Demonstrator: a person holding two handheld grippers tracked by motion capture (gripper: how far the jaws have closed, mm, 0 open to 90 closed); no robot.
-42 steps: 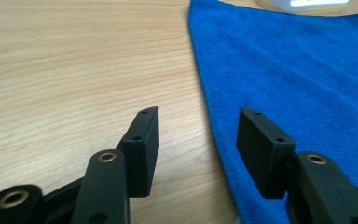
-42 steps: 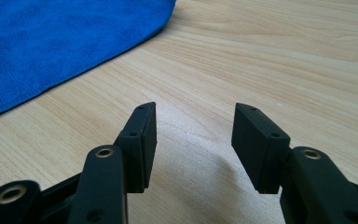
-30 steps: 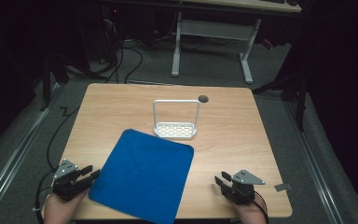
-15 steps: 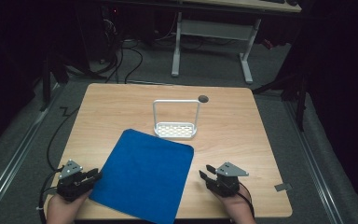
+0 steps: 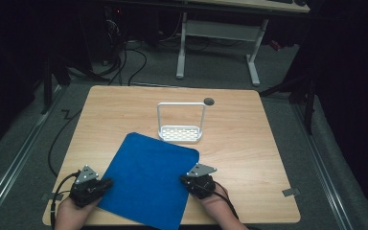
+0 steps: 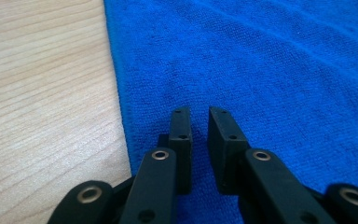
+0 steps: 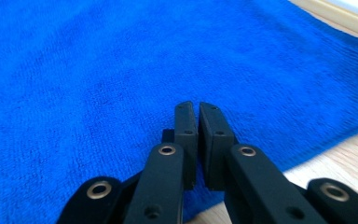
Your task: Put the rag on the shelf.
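Observation:
A blue cloth (image 5: 148, 177) lies flat and askew on the near half of the wooden table (image 5: 258, 153). My left gripper (image 5: 106, 183) rests over the cloth's left edge. Its jaws have just been closing and stand a narrow gap apart above the blue cloth (image 6: 261, 70), with no fold showing between the left gripper's (image 6: 199, 112) pads. My right gripper (image 5: 184, 180) sits over the cloth's right edge. Its jaws have just closed to a thin slit above the blue cloth (image 7: 121, 70), and I see nothing between the right gripper's (image 7: 196, 106) pads.
A small white wire rack (image 5: 181, 129) stands upright just beyond the cloth's far corner. A dark round hole (image 5: 209, 101) sits in the tabletop behind it. Another table's white legs (image 5: 215, 33) stand on the dark floor farther back.
My right gripper slid left from the table's right side onto the cloth's right edge, and its jaws came together. The left gripper kept its place while its jaws narrowed.

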